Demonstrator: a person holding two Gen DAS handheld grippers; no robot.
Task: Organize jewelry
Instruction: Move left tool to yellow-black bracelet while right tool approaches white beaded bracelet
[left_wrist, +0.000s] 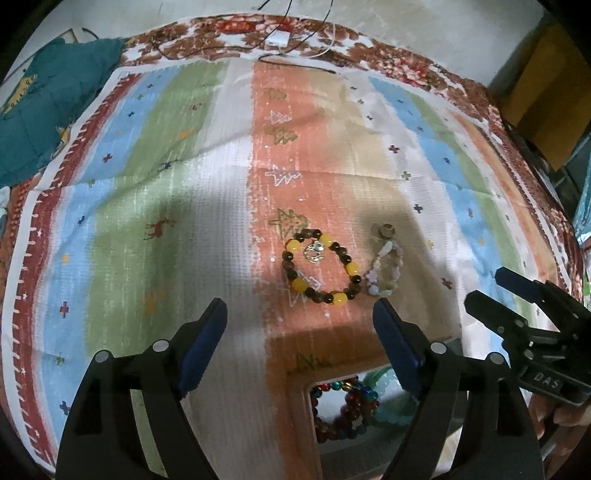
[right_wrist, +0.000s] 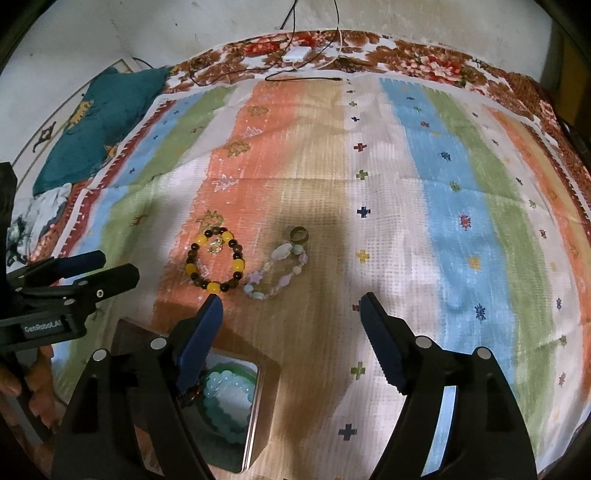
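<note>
A yellow-and-brown bead bracelet (left_wrist: 320, 266) with a clear charm lies on the striped cloth, also in the right wrist view (right_wrist: 216, 261). A pastel bead bracelet (left_wrist: 384, 271) lies just right of it (right_wrist: 275, 275), with a small brownish ring (left_wrist: 387, 230) beyond it (right_wrist: 297, 233). An open metal tin (left_wrist: 310, 413) holds several bracelets; in the right wrist view (right_wrist: 264, 391) it holds pale green beads. My left gripper (left_wrist: 300, 325) is open and empty, near the bracelets. My right gripper (right_wrist: 291, 314) is open and empty above the tin.
The striped cloth (right_wrist: 424, 221) covers a floral bedspread (right_wrist: 424, 59). A teal pillow (right_wrist: 103, 122) lies far left. A white charger with cables (right_wrist: 295, 55) lies at the far edge. The right gripper also shows in the left wrist view (left_wrist: 495, 291).
</note>
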